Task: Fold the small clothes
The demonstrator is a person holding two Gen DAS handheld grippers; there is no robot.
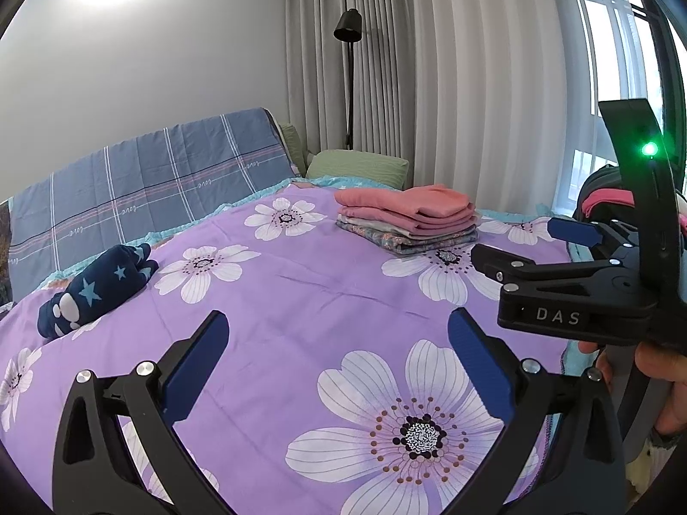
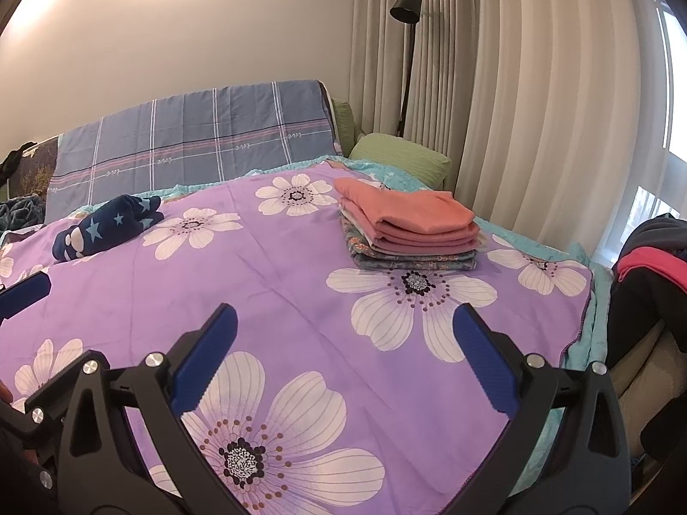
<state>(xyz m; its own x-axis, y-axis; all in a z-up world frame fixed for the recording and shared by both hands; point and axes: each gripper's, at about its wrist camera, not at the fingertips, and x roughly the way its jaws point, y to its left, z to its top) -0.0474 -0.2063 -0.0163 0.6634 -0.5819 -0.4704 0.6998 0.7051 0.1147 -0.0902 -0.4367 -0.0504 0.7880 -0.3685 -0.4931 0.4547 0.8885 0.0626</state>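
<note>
**Two open grippers above the bed, folded clothes at the far side**

At the far left of the purple flowered bedspread (image 1: 300,296), a dark blue bundle with stars (image 1: 94,285), rolled up and lying near the checked blue cover (image 1: 141,189) at the head of the bed. Nearer the camera, the left gripper (image 1: 337,365), spread wide and holding nothing, hanging over a big white flower. Further back and to the right, a neat pile of folded clothes (image 1: 405,219), pink pieces on top and patterned pieces below, resting on the bedspread, well apart from the blue bundle. Behind the pile, a green pillow (image 1: 356,163), a black floor lamp (image 1: 348,28) and pale curtains (image 1: 472,64). At the right, the right gripper (image 2: 345,360), also spread wide and empty, just beside the left one. At the far right edge, dark and pink clothes (image 2: 648,266) heaped beside the bed.
</note>
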